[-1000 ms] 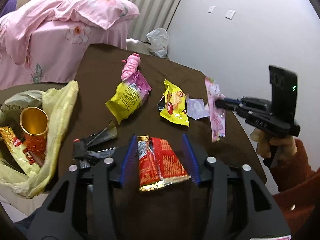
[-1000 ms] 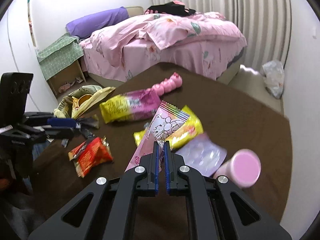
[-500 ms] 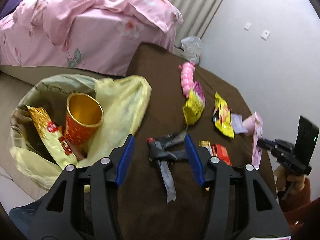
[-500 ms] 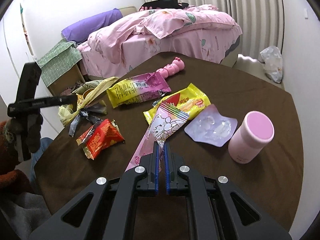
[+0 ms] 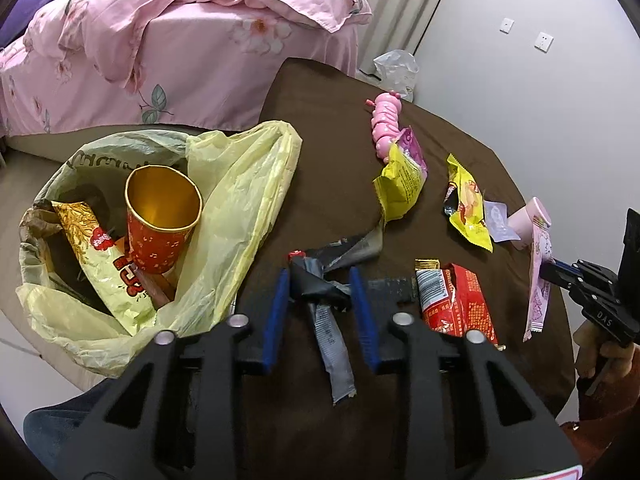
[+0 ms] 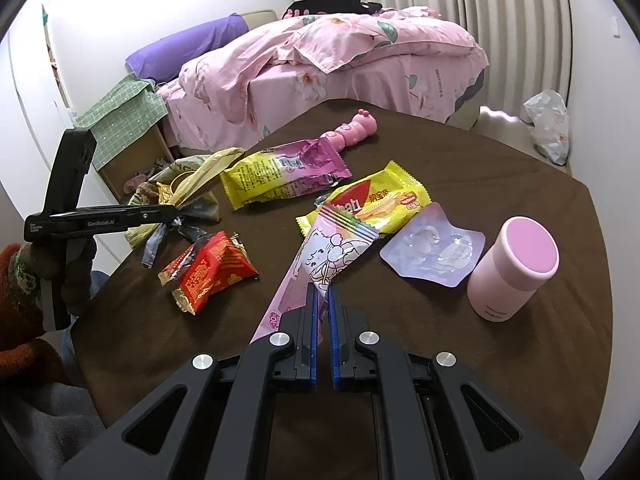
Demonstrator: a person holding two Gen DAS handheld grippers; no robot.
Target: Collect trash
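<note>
My left gripper point(image 5: 319, 280) is open, its blue fingers either side of a crumpled grey wrapper point(image 5: 320, 286) on the brown table point(image 5: 320, 128). A yellow trash bag point(image 5: 240, 184) at the table's left edge holds a red and gold cup point(image 5: 160, 216) and a snack packet. My right gripper point(image 6: 323, 294) is shut on a long pink cartoon wrapper point(image 6: 324, 256) and holds it above the table; it also shows in the left wrist view point(image 5: 538, 280). A red wrapper point(image 6: 212, 272) lies between the grippers.
On the table lie a yellow-pink packet point(image 6: 280, 172), a yellow chip packet point(image 6: 372, 200), a clear blister pack point(image 6: 432, 248), a pink cup point(image 6: 512, 268) and a pink toy point(image 6: 352, 128). A pink bed point(image 6: 340, 52) stands behind.
My left gripper has swung left from over the red wrapper to the grey wrapper beside the trash bag and come lower. My right gripper has risen a little with the pink wrapper.
</note>
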